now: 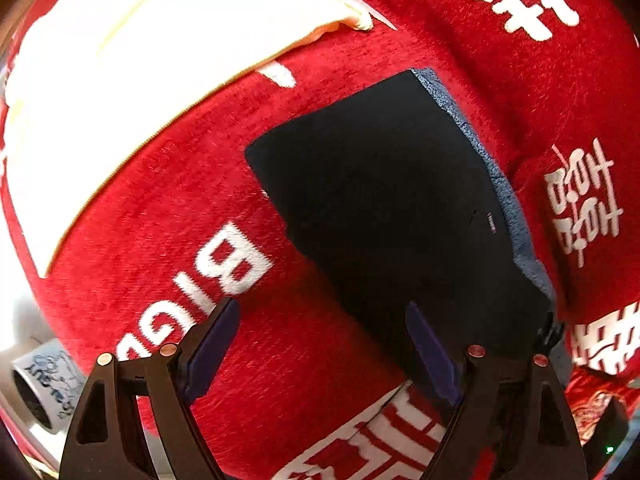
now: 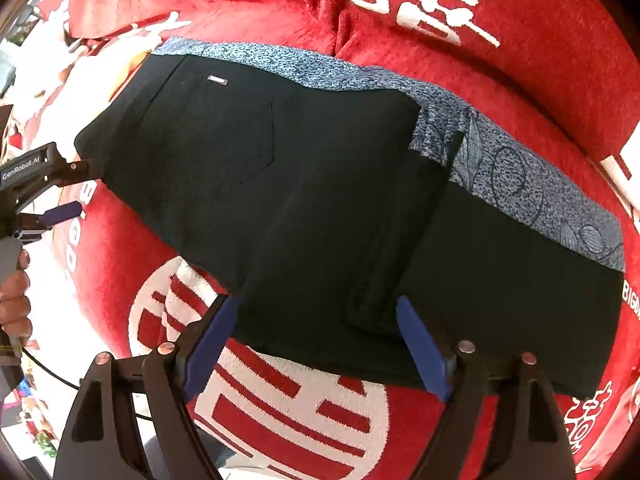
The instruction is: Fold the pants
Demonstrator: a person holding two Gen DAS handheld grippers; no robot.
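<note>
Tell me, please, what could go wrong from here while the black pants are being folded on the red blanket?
1. The black pants lie on a blue patterned cloth; a grasp at that edge could take both together.
2. Both the left gripper and the right gripper are open just above the soft red blanket, so a finger might pinch blanket along with the hem.
3. A flap already lies doubled over; lifting may undo it.

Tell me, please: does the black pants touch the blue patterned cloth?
Touching. In the right wrist view the black pants lie directly on the blue patterned cloth, overlapping it with no gap.
</note>
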